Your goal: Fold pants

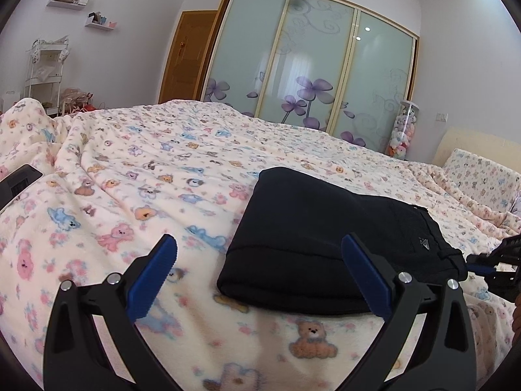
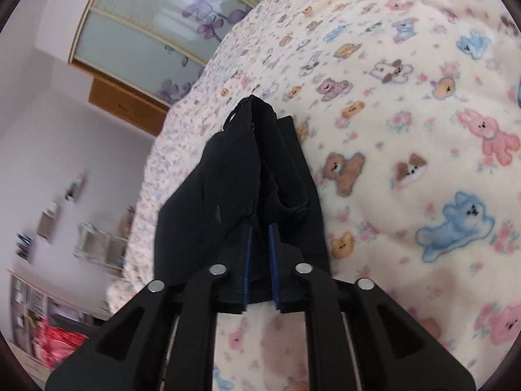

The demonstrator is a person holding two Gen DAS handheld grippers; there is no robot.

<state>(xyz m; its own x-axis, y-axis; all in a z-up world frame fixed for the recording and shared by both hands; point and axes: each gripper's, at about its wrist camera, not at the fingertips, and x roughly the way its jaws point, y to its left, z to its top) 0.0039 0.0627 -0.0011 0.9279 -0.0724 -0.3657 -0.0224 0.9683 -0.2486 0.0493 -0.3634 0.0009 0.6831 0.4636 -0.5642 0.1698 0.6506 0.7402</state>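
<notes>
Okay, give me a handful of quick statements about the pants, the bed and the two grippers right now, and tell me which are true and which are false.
1. The black pants lie folded into a compact bundle on the teddy-bear blanket. True.
2. The left gripper is clamped on the pants. False: its jaws stand wide apart, with nothing pressed between them.
3. The right gripper has black fabric of the pants between its nearly closed jaws. True.
4. The blanket is plain white. False: it is cream, printed with coloured bears and other animals.
5. The wardrobe behind the bed has frosted sliding doors with purple flowers. True.
</notes>
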